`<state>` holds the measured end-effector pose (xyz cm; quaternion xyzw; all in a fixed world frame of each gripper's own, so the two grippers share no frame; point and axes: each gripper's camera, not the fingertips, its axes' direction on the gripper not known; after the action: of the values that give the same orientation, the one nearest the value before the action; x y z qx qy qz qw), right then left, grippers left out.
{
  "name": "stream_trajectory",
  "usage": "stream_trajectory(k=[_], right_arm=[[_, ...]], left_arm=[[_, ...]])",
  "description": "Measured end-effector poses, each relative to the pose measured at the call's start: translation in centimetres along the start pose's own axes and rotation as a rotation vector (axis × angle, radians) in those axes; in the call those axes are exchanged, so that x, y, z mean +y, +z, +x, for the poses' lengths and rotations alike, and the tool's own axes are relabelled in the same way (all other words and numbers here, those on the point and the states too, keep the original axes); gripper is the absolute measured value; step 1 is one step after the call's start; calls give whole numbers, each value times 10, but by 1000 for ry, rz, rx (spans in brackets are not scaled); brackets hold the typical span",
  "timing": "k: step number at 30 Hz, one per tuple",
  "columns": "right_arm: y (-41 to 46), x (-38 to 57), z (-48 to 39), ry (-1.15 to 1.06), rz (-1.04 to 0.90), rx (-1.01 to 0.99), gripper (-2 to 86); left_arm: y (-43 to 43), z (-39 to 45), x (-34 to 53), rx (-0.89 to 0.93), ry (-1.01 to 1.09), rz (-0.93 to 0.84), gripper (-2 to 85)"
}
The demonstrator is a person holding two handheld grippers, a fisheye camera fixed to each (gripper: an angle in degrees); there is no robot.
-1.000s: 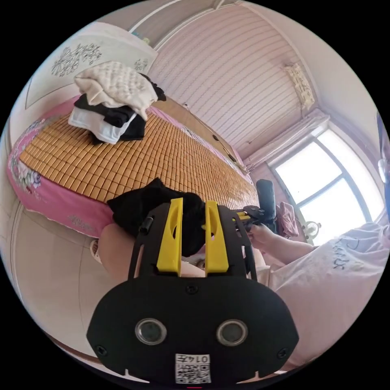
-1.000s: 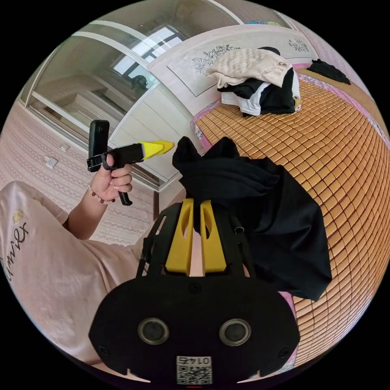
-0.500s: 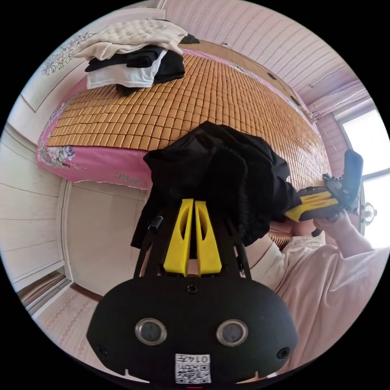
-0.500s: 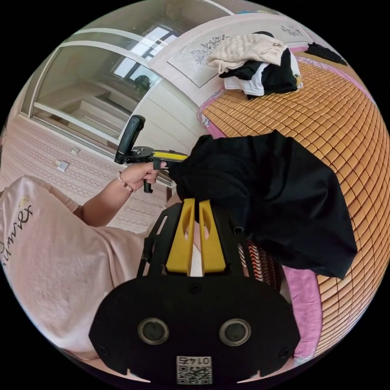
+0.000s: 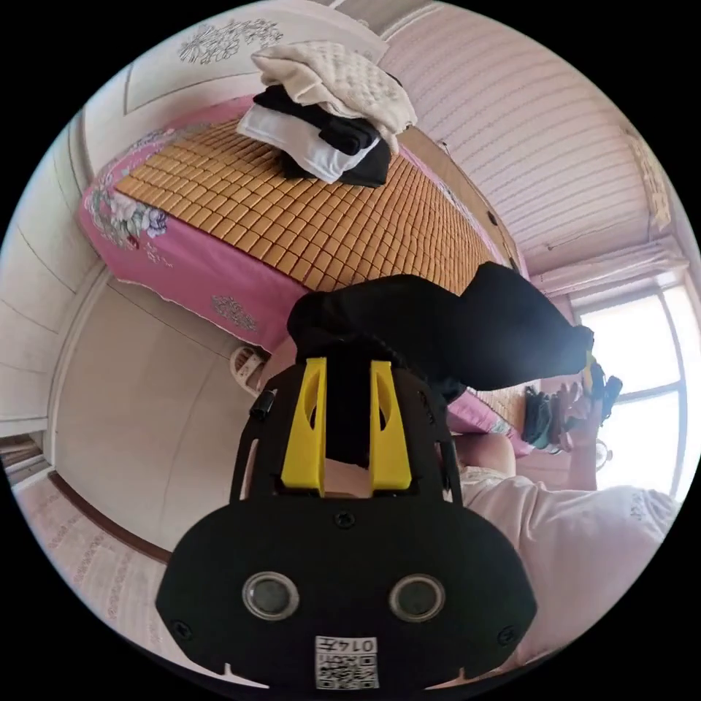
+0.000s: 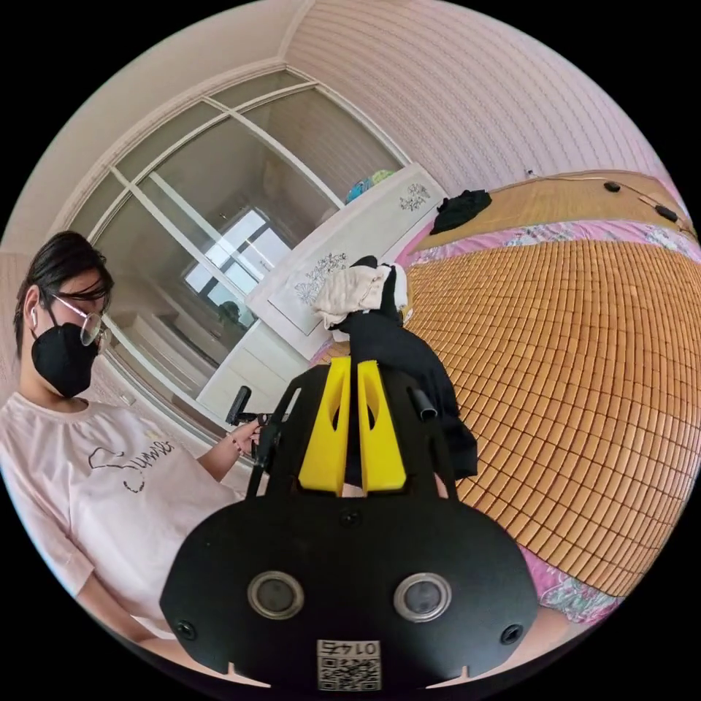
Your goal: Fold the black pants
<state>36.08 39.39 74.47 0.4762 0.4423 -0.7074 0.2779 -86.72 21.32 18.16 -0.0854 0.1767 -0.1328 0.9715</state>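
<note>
While the black pants [image 5: 453, 328] hang stretched in the air just off the near edge of the bed [image 5: 321, 226], the step in hand looks like the opening one: the garment is lifted and spread between the two grippers so it can be laid flat. In the left gripper view the left gripper [image 5: 347, 387] has its yellow jaws clamped on a band of black cloth that runs down between them, and the fabric bellies out from there toward the far corner, where the right gripper [image 5: 588, 369] seems to pinch it. In the right gripper view the right gripper [image 6: 352, 387] has its jaws nearly together with a dark strip of the pants [image 6: 398, 358] pressed between them, so both tools are grasping the garment. The cloth looks soft and limp, bunched and creased at each grip, with no clear leg or waistband to be told apart. The next move, as I judge it, calls for lowering the pants onto the woven mat [image 6: 584, 350] of the bed, keeping them taut so they land smooth. Farther up the bed from the pants sits a pile of folded clothes [image 5: 328, 109], and the person [image 6: 95, 467] stands at the bedside.
</note>
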Motion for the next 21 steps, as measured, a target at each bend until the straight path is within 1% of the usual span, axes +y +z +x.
stream_trajectory(k=[1, 3, 7, 9, 11, 13, 14, 15, 16, 17, 19, 20, 21], right_arm=[[-22, -5, -8, -35, 33, 59, 7], [-55, -11, -18, -77, 92, 130, 7], [-125, -16, -30, -110, 227, 244, 7], [-145, -16, -31, -102, 245, 300, 7], [-160, -13, -31, -100, 267, 313, 6], [-175, -10, -31, -89, 282, 304, 6], [-178, -9, -31, -87, 285, 308, 6], [-184, -8, -31, -80, 288, 324, 5], [-190, -9, -29, -69, 285, 355, 5], [-193, -10, -28, -60, 282, 378, 5], [-204, -23, -22, -51, 269, 501, 3], [-205, -28, -18, -60, 264, 522, 3], [-209, -39, -9, -58, 253, 536, 2]], left_arm=[[-1, -10, 1, 83, -46, 4, 90], [-6, -21, 5, 184, -77, 28, 90], [-28, -36, 16, 253, -108, 102, 92], [-32, -40, 17, 289, -111, 136, 100], [-24, -42, 13, 284, -129, 121, 109], [6, -48, 4, 235, -141, 5, 97], [14, -50, 2, 234, -149, -23, 73], [25, -52, -1, 269, -149, -57, 25], [29, -53, -4, 321, -162, -46, 12], [27, -51, -7, 329, -153, -27, 5], [9, -25, -32, 248, -29, 61, -4], [3, -17, -42, 239, 0, 83, -6], [-9, -1, -62, 252, 42, 143, -7]])
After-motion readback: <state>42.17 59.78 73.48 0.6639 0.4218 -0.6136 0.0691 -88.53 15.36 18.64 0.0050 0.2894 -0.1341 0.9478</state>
